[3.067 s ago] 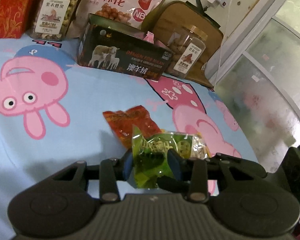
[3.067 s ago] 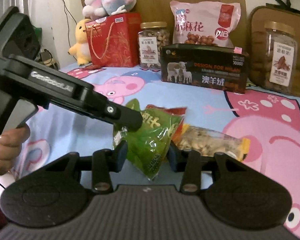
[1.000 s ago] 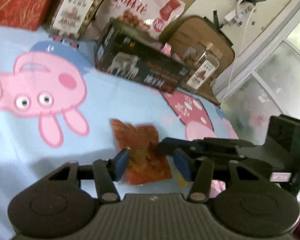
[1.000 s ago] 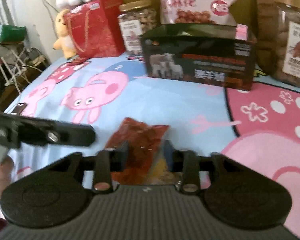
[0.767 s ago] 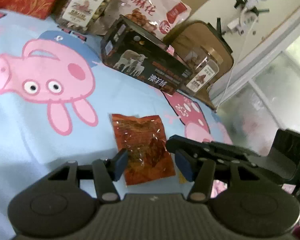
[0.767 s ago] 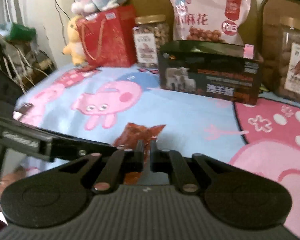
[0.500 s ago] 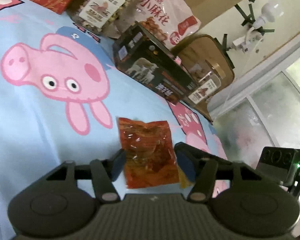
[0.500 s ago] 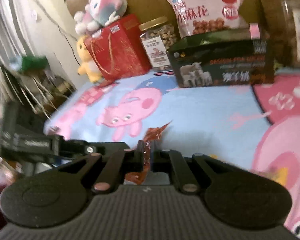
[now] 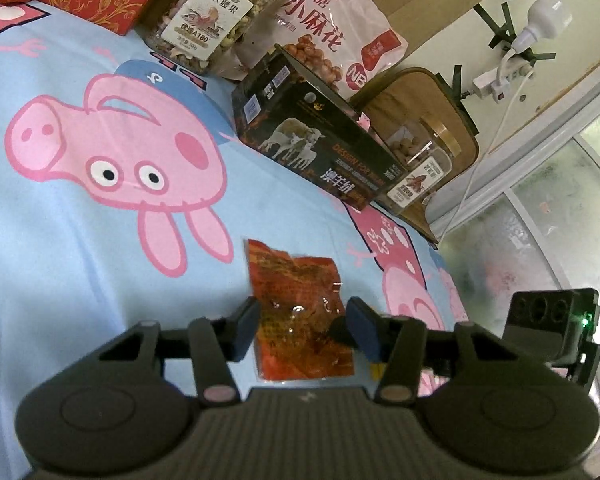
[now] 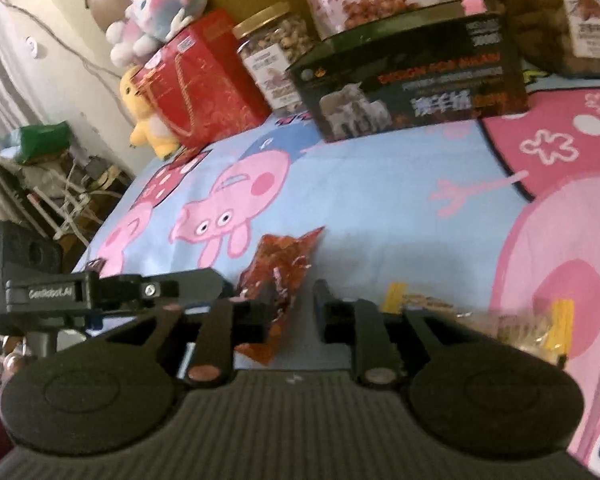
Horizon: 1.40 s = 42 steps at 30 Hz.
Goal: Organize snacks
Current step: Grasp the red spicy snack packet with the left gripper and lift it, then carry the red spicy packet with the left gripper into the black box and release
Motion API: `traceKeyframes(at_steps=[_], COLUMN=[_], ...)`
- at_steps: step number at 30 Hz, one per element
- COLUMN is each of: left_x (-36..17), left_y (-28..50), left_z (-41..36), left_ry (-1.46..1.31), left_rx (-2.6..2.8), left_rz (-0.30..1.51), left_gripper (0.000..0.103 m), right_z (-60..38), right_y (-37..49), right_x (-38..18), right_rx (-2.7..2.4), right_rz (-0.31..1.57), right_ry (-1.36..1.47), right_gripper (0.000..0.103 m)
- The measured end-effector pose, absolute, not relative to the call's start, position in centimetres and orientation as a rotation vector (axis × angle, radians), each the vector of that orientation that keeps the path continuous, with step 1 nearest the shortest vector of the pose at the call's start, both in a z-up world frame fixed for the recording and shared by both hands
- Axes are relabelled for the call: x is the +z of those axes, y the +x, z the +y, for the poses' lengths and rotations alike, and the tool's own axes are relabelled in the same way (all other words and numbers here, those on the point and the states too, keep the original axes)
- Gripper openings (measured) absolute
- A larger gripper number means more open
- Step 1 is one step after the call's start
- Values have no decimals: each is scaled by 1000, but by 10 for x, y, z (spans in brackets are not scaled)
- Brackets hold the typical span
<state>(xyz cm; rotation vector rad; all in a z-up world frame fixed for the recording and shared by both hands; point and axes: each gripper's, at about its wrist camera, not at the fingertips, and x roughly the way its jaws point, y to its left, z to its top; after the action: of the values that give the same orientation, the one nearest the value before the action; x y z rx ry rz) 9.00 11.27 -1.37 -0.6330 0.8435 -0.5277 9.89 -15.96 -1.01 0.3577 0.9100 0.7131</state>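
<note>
The red snack packet (image 9: 298,316) lies flat on the cartoon-pig bedsheet (image 9: 80,260), near the sheet's front edge and well apart from the row of goods along the back edge. The left gripper (image 9: 304,326) hangs over it with jaws wide, one blue pad on each side of the packet, not pressing it. The right gripper (image 10: 292,308) is also parted, empty, its left finger over the packet's corner. A clear yellow-edged nut packet (image 10: 480,320) lies just right of it. At the back stand the dark box (image 9: 320,148), nut jar (image 9: 216,20), pink snack bag (image 9: 332,36) and red gift bag (image 10: 200,80); bare sheet lies between.
</note>
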Motion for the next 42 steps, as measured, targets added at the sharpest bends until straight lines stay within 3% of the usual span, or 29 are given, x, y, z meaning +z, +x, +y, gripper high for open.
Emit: traceKeyframes(at_steps=[4,8,10,12,20,23,25,28,31,42], left_x=[-14,-13,-11,-4,9,6,6,6,8,23], left_y=[90,90,90,85,78,80,81,80,81,98], left_z=[113,113,116,122,131,122,116,115,119,108], left_ry=[-641,-638,-663,-654,-693,-710,-700,-690,-701,-649], left_rx=[-526,-528,-539,-503,-549,-599,-620,-600,-592,-588], left_rz=[841,843,835,789,744,763,776,768,761,750], left_gripper=[49,51,74,85,97,82,62,52,46,46], right_z=[-150,-139,-137,-140,-175,-175,-171,-169,-170,-174], right_y=[97,89,84,83,87,83,81,79,79,87], right_x=[-12,-10,-7,-4,-9,-8,-5,0,0,5], right_rx=[762,748,750,748,806,854,863,869,869,846], right_rz=[921,886,860,846,868,864,863,857,845,807], right_ry=[346,299,285,315,623,675,667,654,645,616], right_gripper=[33,21,18,14,13,13,13,13,13,13])
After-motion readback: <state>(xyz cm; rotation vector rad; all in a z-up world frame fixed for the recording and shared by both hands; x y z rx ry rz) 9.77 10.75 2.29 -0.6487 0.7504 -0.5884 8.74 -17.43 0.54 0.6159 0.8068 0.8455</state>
